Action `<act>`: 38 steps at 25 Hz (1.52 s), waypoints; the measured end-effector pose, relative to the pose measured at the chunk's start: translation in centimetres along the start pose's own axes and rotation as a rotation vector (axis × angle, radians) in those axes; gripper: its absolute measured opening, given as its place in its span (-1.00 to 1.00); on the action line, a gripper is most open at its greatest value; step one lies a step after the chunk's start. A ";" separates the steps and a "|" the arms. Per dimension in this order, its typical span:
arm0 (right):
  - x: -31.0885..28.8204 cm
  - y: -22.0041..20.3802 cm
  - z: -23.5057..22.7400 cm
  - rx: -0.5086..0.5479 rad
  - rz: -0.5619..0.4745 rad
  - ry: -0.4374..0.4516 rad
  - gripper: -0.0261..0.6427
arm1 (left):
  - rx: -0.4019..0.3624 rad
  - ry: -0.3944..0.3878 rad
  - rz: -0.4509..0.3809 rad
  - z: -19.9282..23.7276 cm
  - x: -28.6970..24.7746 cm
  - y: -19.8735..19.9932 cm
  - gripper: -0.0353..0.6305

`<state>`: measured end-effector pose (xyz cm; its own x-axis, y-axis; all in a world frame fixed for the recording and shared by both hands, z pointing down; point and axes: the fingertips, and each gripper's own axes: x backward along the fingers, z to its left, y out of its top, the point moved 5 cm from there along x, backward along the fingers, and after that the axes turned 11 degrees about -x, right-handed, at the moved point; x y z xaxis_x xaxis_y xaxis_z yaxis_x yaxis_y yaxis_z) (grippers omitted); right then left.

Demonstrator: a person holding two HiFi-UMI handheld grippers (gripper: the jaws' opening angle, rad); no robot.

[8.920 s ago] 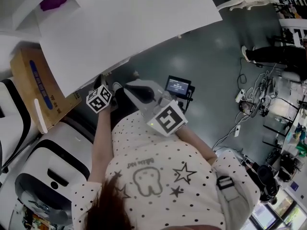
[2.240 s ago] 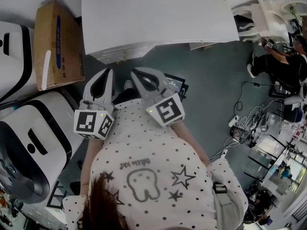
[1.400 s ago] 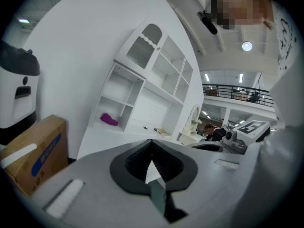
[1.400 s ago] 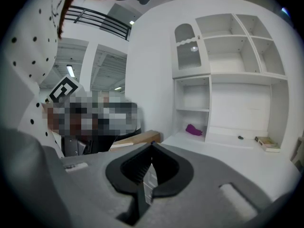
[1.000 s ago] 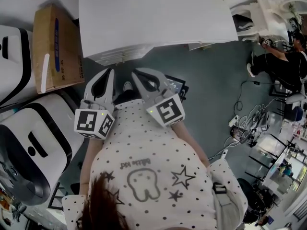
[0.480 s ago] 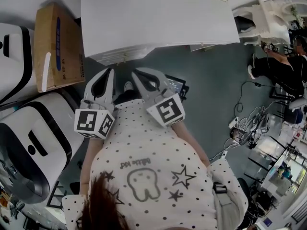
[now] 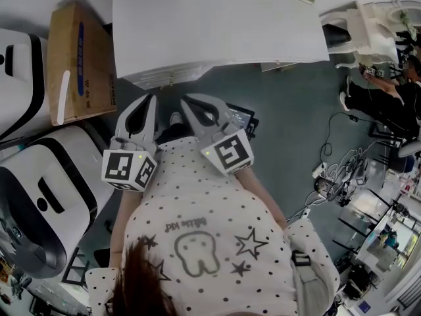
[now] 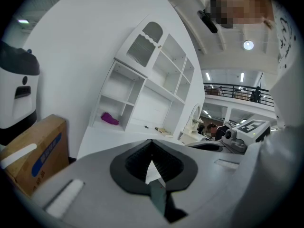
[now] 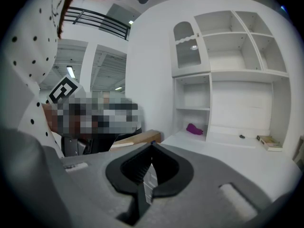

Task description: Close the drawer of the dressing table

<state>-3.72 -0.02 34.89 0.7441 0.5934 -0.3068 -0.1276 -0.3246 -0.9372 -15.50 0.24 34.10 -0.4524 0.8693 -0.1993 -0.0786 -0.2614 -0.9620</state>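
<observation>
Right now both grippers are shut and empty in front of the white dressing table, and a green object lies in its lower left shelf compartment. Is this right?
Not quite. The object in that compartment is purple, not green, as the left gripper view shows. The rest holds: the left gripper and the right gripper are shut and empty before the white dressing table.

A lab-like hall: floor cables (image 7: 337, 170), cardboard box (image 7: 79, 64), white machines (image 7: 29, 176) (mezzanine railing (image 8: 232, 90) overhead).

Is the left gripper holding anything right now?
No, the left gripper has its jaws shut together with nothing between them.
</observation>
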 end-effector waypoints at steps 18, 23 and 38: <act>0.3 0.1 -0.1 0.003 -0.011 -0.008 -0.92 | -0.008 -0.005 -0.005 -0.2 0.0 0.1 -0.89; 0.1 0.1 0.1 0.003 -0.003 -0.003 -0.92 | -0.007 0.003 -0.009 0.0 0.1 0.1 -0.89; 0.0 0.0 -0.1 0.004 -0.021 0.000 -0.92 | -0.019 0.001 -0.012 0.0 0.0 0.3 -0.89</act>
<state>-3.66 -0.12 34.88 0.7468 0.6000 -0.2870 -0.1144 -0.3092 -0.9441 -15.48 0.18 33.83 -0.4510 0.8726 -0.1876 -0.0674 -0.2429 -0.9677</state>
